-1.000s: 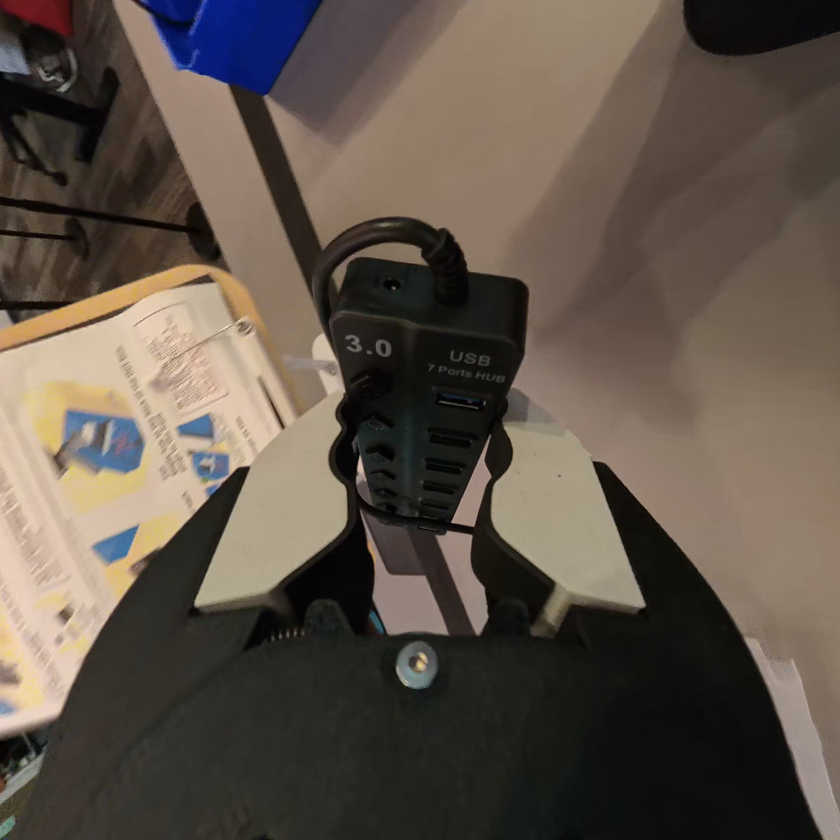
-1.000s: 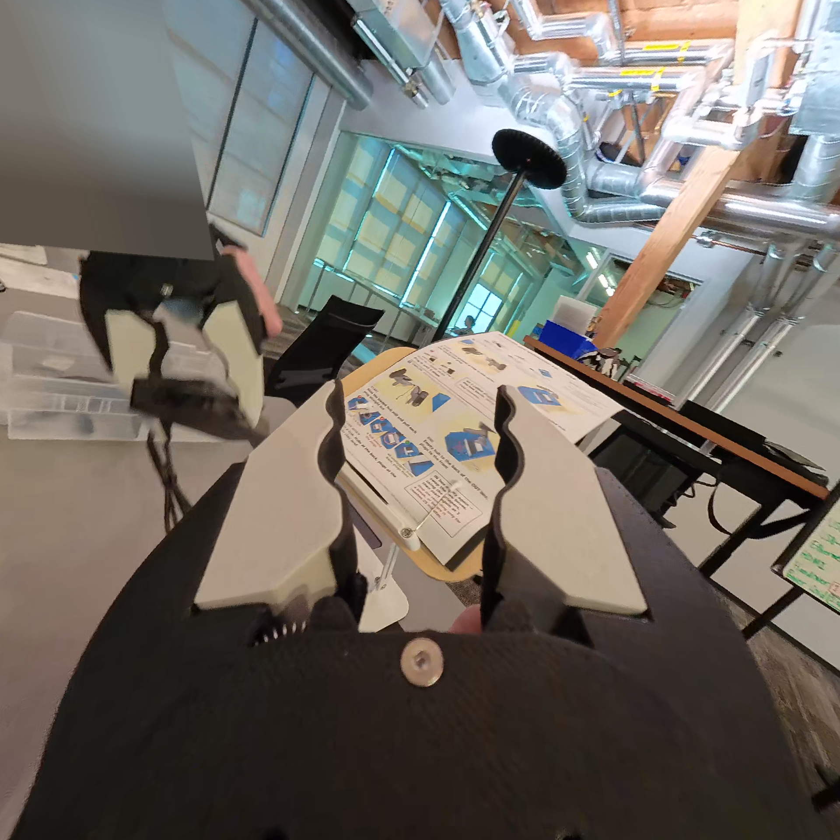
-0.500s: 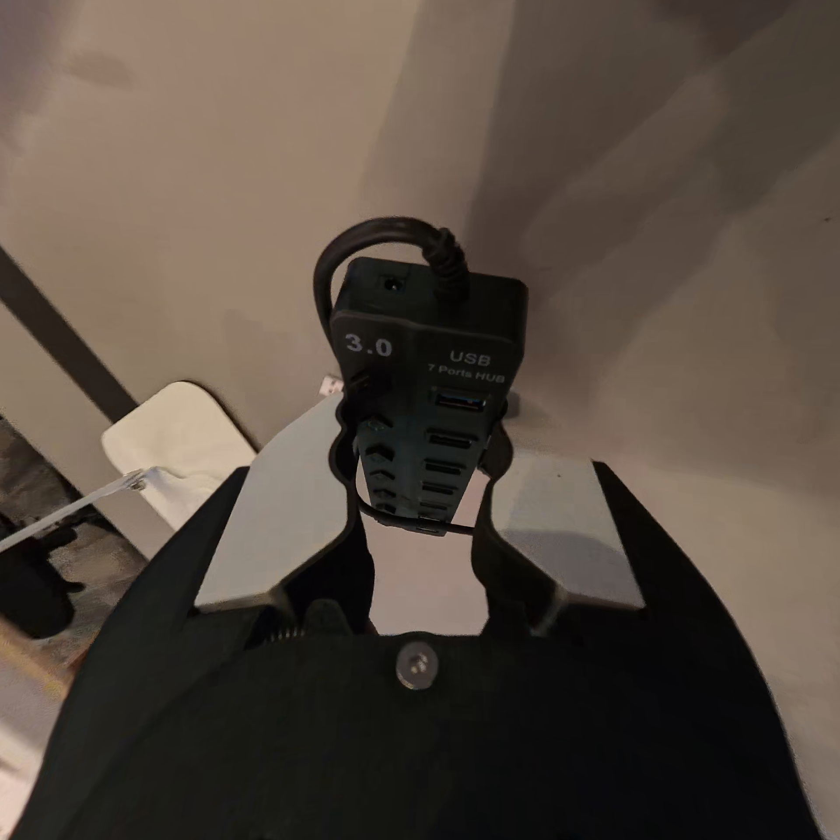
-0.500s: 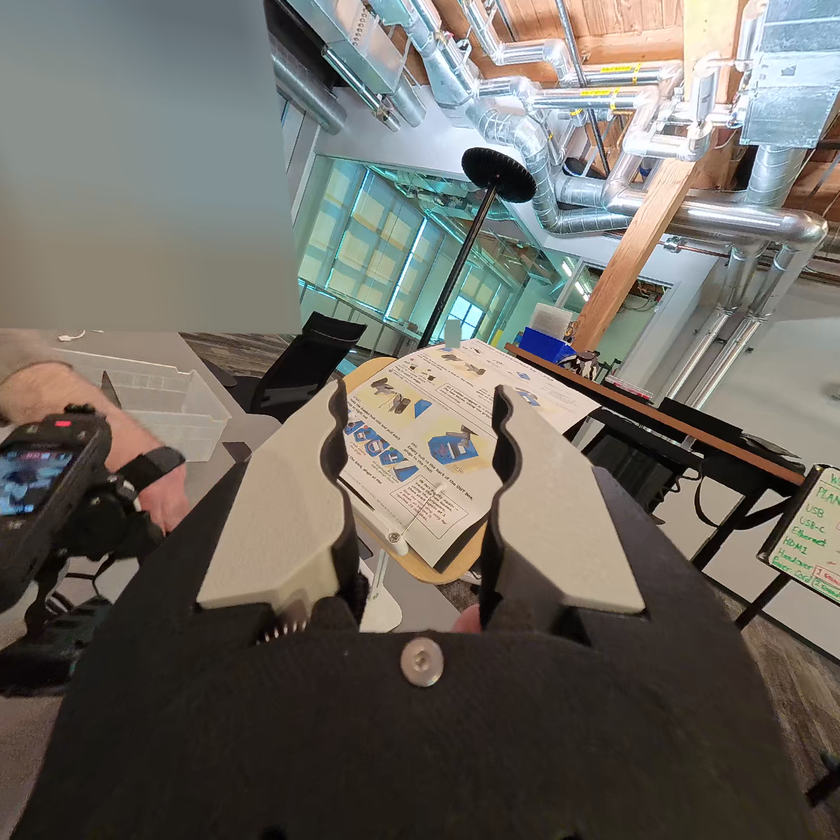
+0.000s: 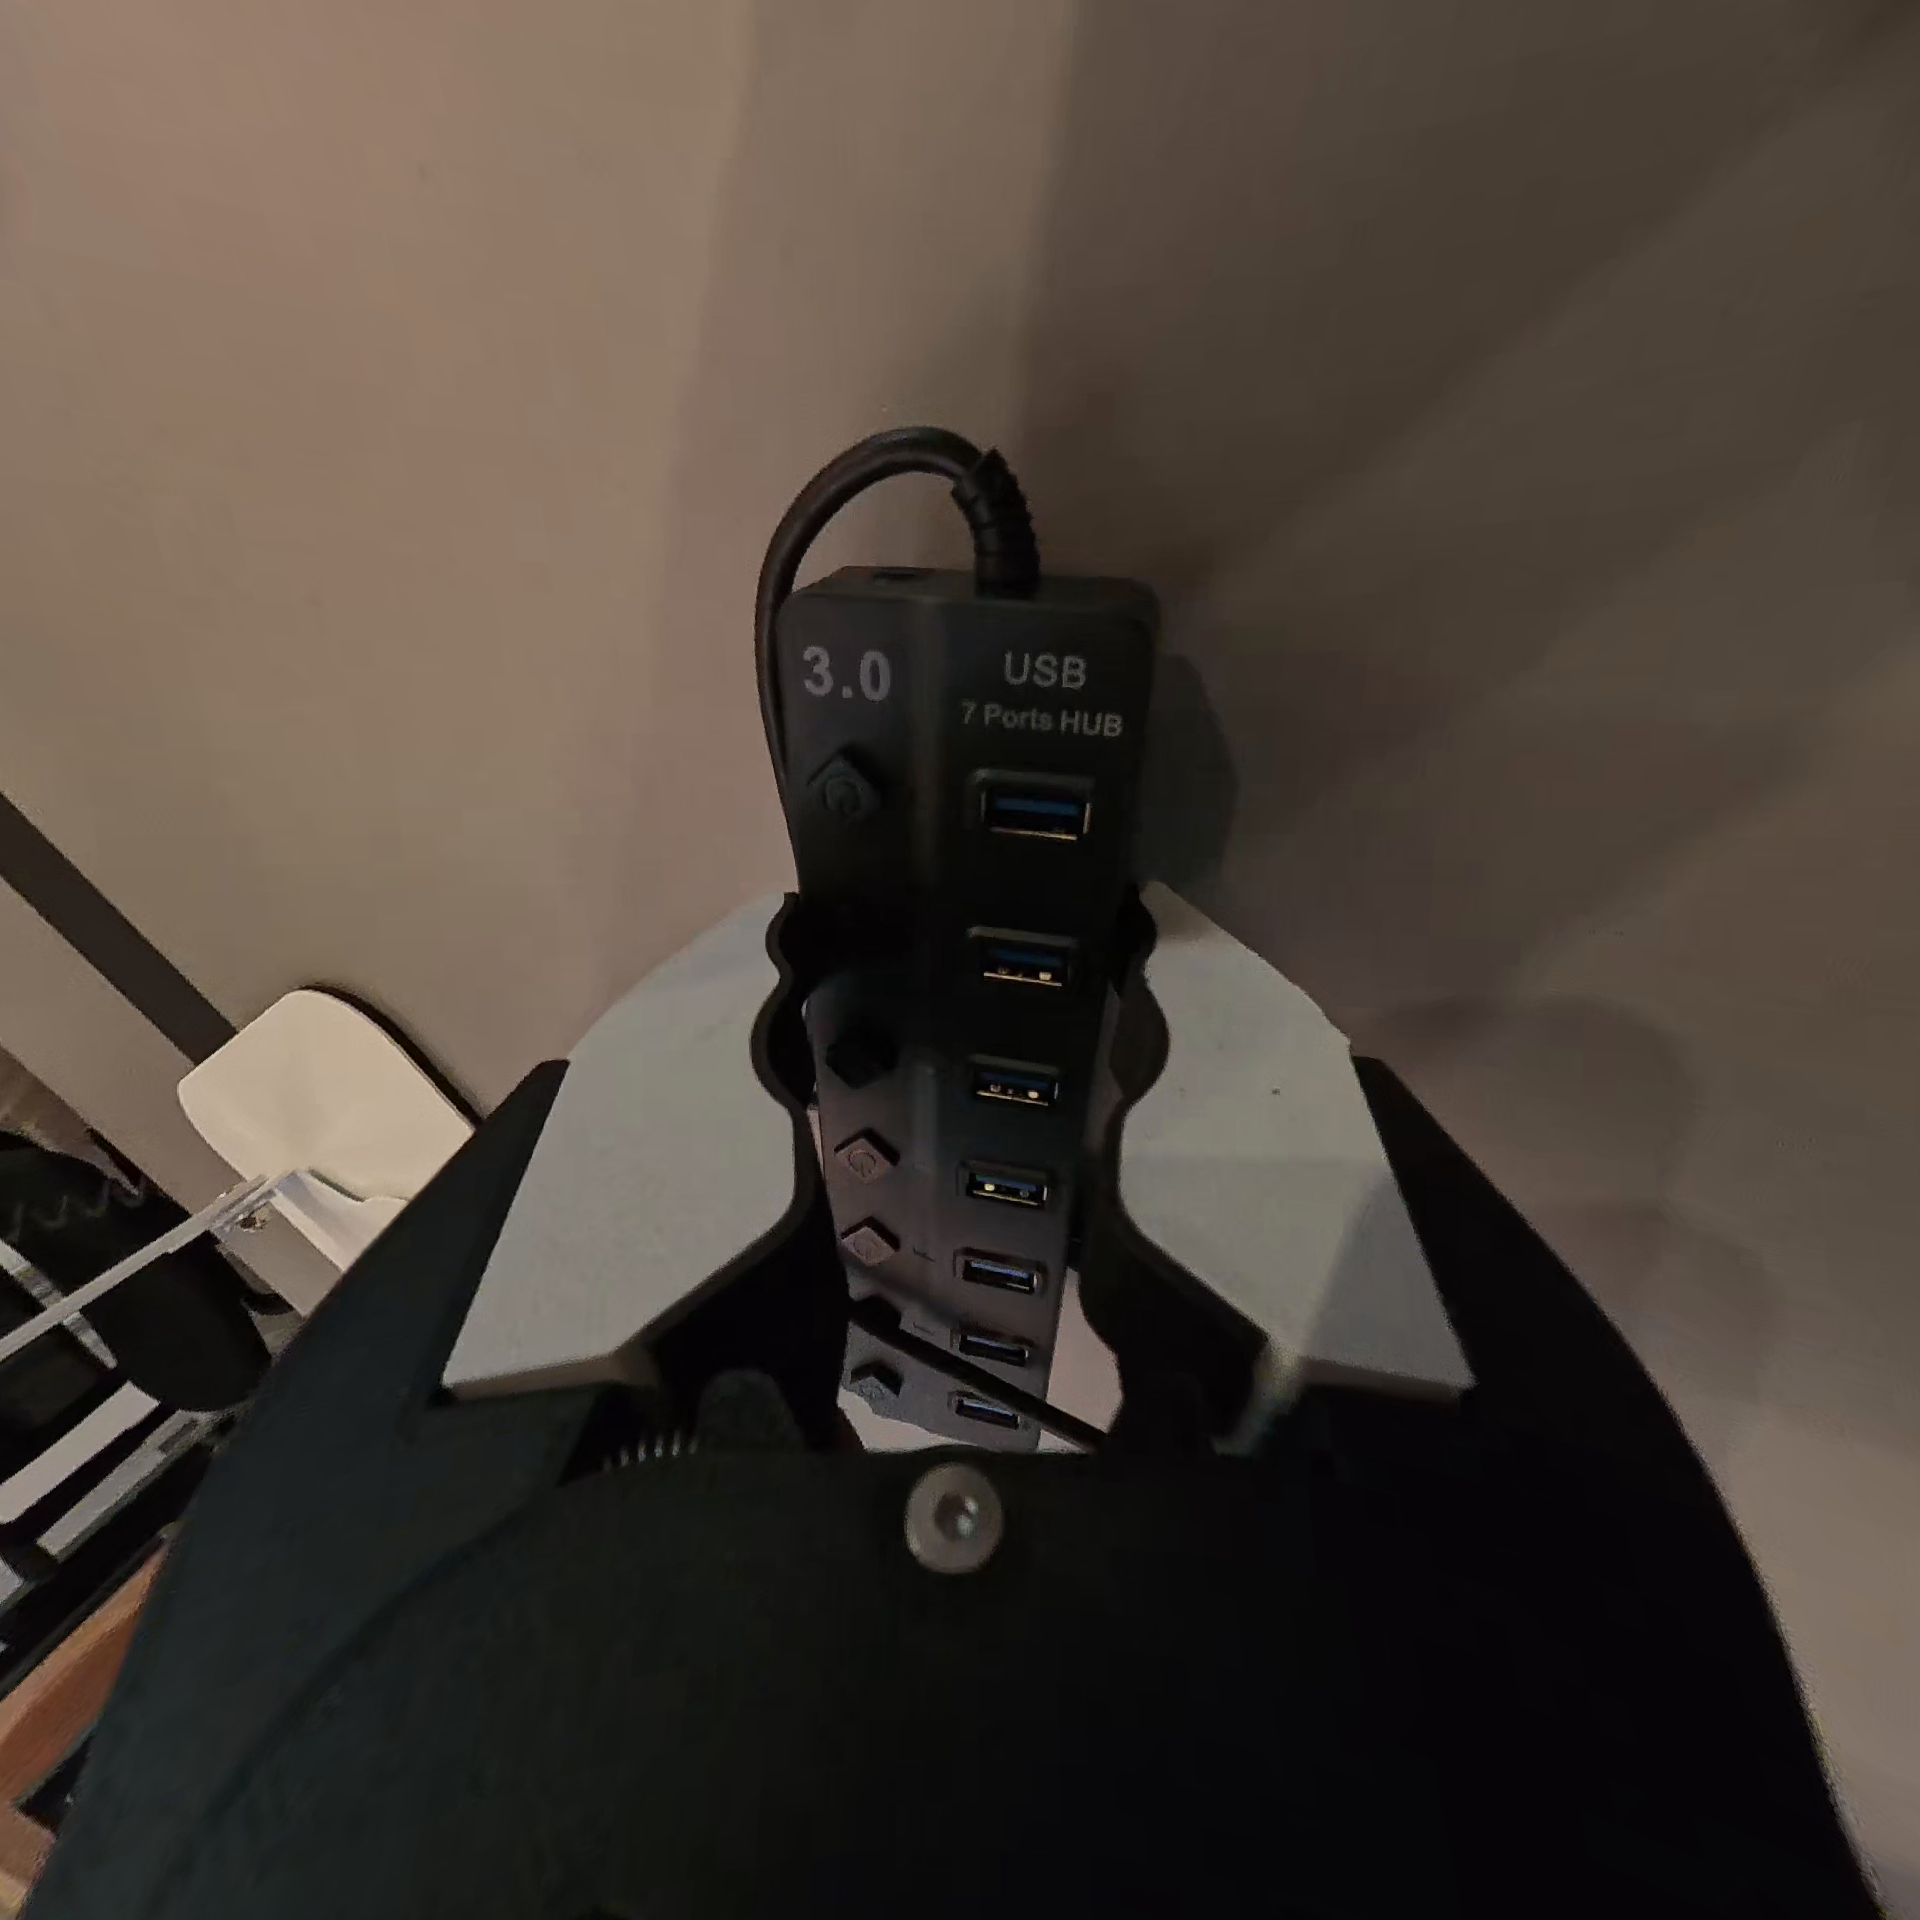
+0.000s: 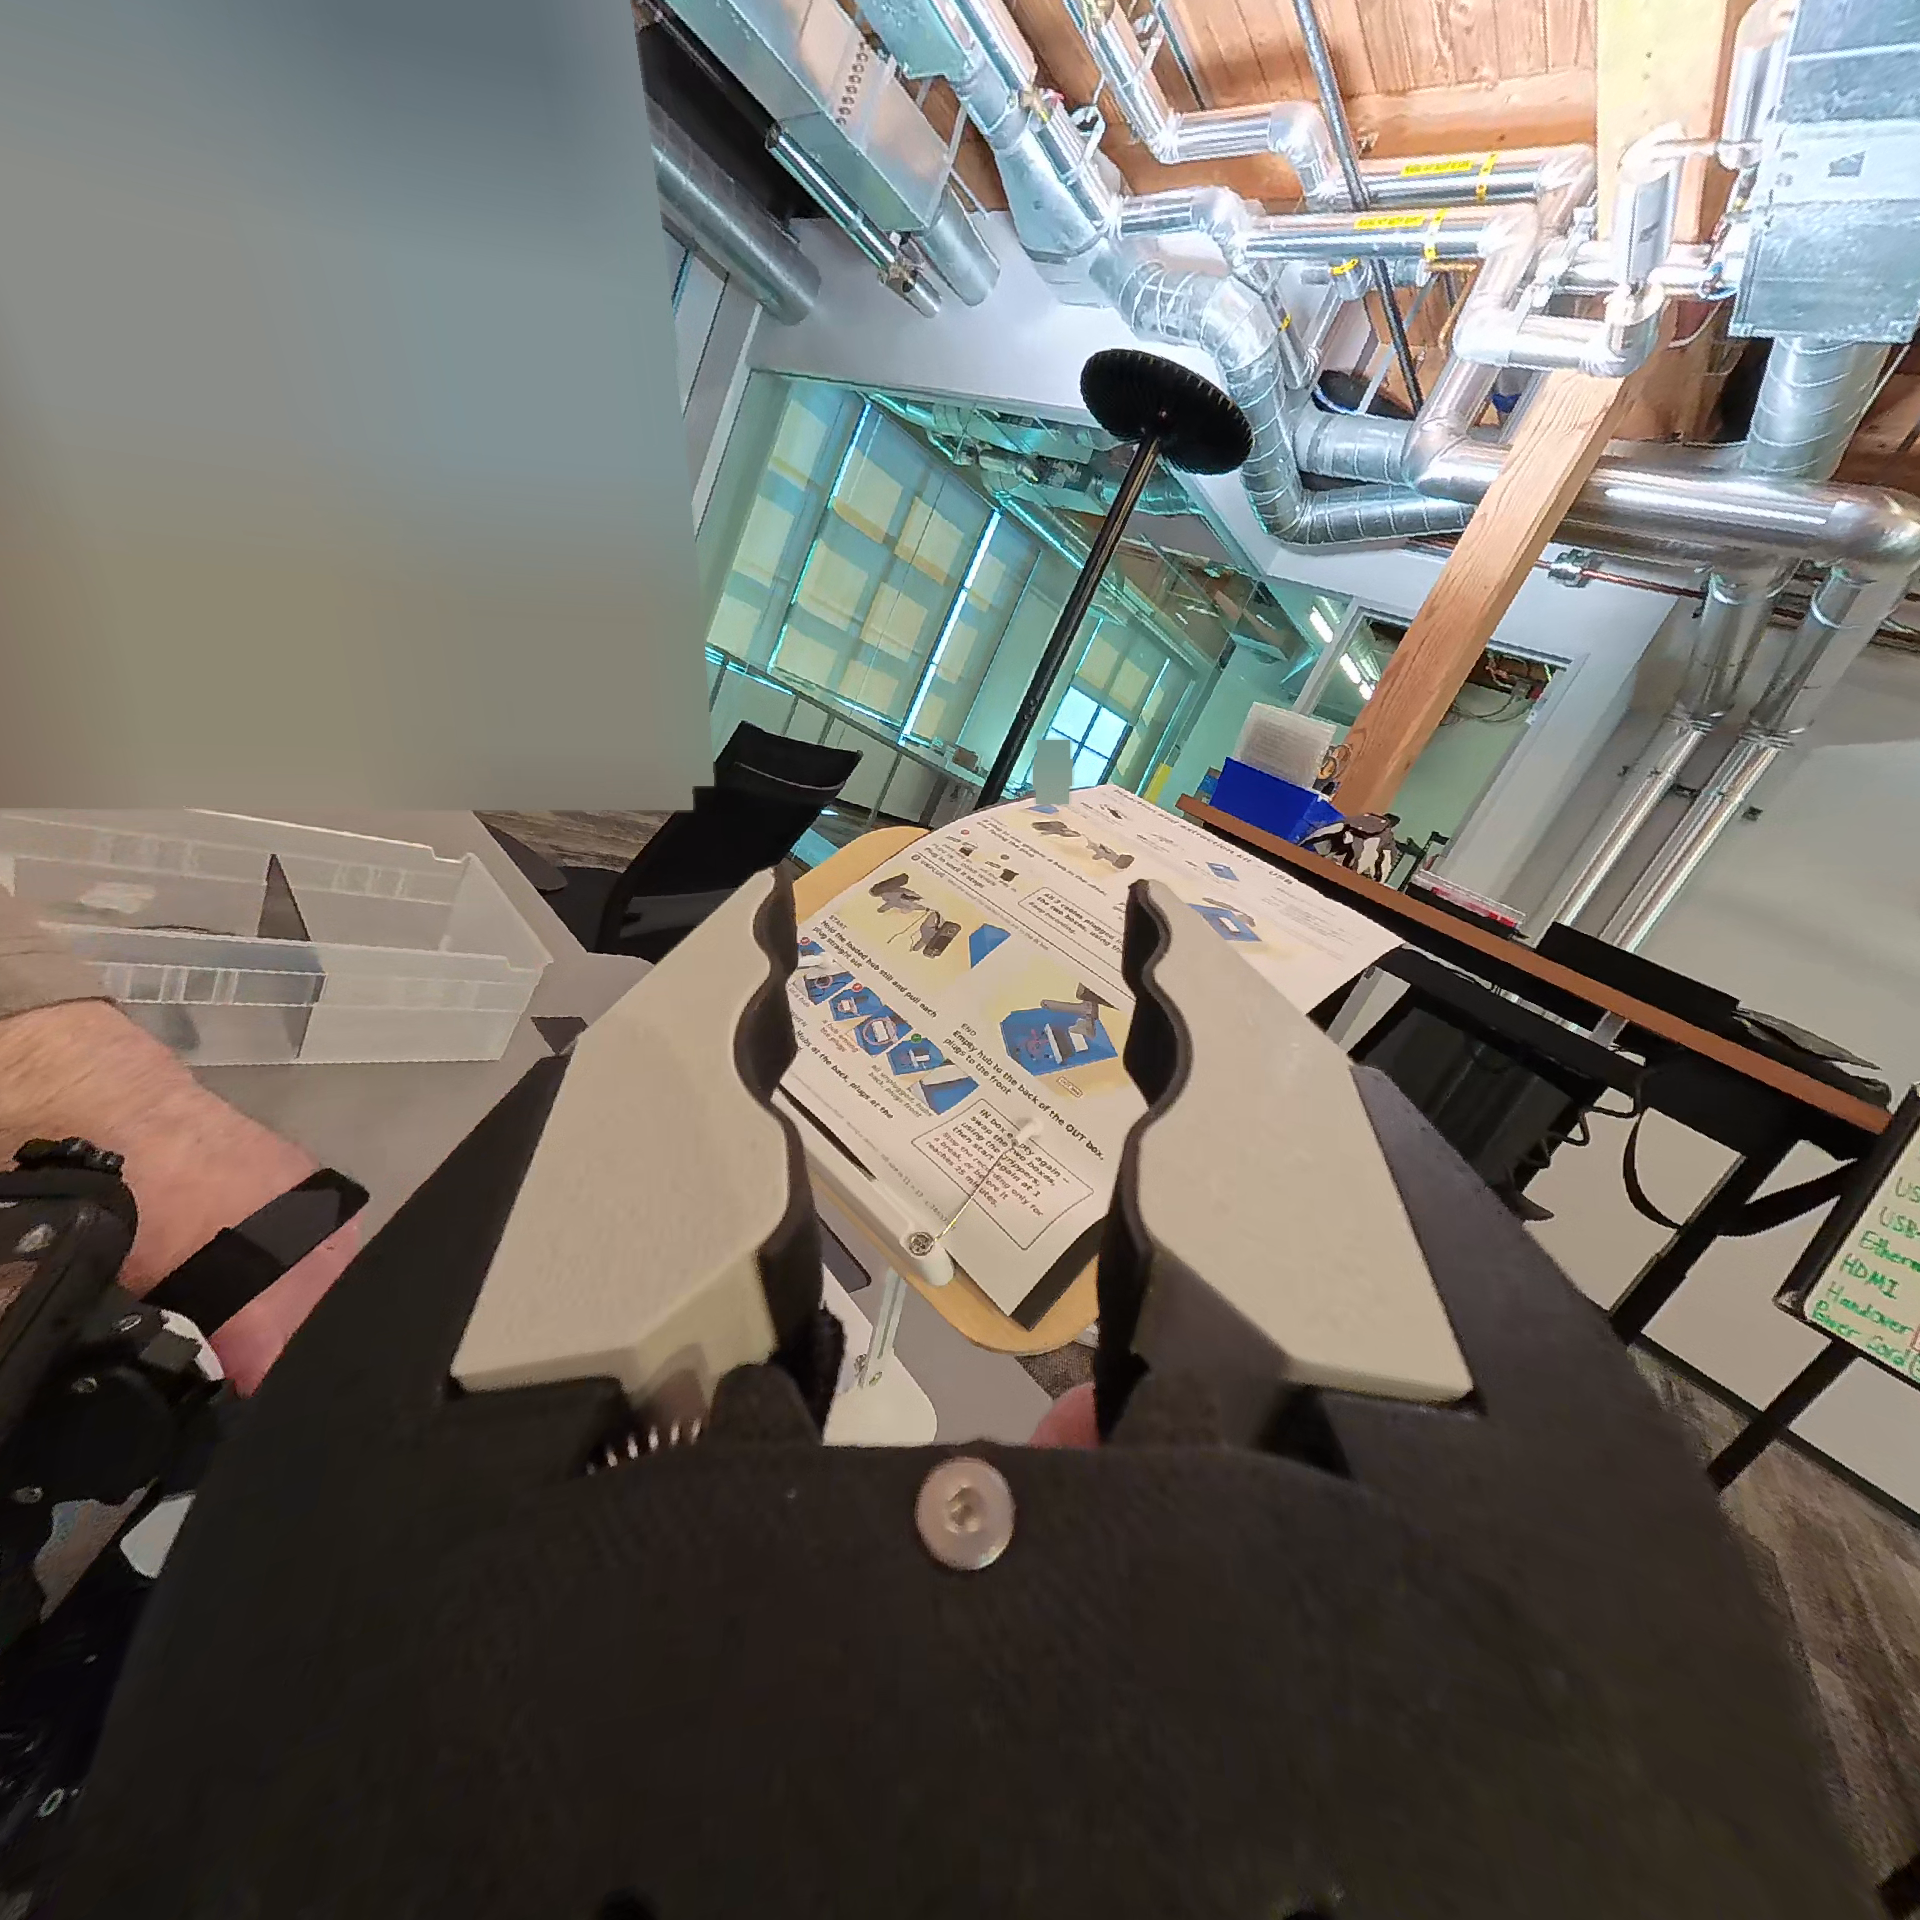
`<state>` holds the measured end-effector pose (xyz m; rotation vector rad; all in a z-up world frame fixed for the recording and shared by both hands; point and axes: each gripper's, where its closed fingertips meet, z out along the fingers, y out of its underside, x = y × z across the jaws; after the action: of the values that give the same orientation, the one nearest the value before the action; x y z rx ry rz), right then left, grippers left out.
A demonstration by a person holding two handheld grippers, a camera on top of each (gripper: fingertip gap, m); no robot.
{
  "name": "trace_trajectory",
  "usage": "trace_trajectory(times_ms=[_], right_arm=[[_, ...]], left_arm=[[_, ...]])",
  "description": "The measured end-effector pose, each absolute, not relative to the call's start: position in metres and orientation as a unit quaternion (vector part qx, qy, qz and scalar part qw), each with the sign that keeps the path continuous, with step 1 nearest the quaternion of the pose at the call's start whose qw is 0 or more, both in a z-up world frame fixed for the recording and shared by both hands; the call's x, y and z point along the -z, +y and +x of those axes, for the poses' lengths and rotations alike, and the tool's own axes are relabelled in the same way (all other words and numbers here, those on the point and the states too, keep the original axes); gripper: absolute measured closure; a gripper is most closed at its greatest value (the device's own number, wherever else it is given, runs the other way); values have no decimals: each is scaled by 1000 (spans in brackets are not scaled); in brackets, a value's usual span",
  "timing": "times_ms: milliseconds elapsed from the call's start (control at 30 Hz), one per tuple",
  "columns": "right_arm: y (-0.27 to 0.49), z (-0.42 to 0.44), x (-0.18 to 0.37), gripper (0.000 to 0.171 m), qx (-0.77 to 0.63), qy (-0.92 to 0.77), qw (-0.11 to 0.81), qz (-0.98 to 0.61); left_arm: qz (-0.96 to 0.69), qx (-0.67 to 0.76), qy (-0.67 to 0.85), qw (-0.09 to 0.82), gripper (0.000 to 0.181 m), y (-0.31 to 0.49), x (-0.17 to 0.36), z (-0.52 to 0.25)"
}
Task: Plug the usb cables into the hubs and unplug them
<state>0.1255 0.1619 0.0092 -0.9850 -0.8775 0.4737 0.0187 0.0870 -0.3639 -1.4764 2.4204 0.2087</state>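
Note:
My left gripper [image 5: 956,925] is shut on a black USB hub [image 5: 971,748], held lengthwise between the fingers above a grey table [image 5: 520,416]. The hub's row of blue ports [image 5: 1034,808] faces the camera and all ports that show hold no plug. Its own black cable [image 5: 883,468] loops out of the far end and back under it. My right gripper [image 6: 956,904] is open and empty, tilted up towards the room. No loose USB cable shows in either view.
A clear plastic divided bin [image 6: 260,935] sits on the grey table at the left of the right wrist view. A person's forearm [image 6: 135,1122] is at the left edge. An instruction sheet on a round stand [image 6: 997,997] lies ahead. The stand's white base [image 5: 322,1081] is at left. Across from one pair of fingers to the other is roughly 40 cm.
The left gripper has swung with the hub from over the instruction sheet to over the bare table. The right gripper has tilted up and stayed open; the other gripper has left its view.

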Motion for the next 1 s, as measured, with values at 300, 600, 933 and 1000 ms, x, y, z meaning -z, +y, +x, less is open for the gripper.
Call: trace_trajectory(times_ms=[300,600,933,1000], right_arm=[[163,124,-7,108,-224,-405,761,-455],[163,129,-8,108,-236,-399,763,-451],[163,115,-5,109,-239,-416,752,-453],[163,111,-4,109,-237,-419,749,-455]], left_arm=[[-535,26,837,115,109,76,363,24],[-607,81,741,276,115,106,264,11],[-783,-93,536,301,136,118,188,-242],[-817,-142,487,274,136,113,193,-306]])
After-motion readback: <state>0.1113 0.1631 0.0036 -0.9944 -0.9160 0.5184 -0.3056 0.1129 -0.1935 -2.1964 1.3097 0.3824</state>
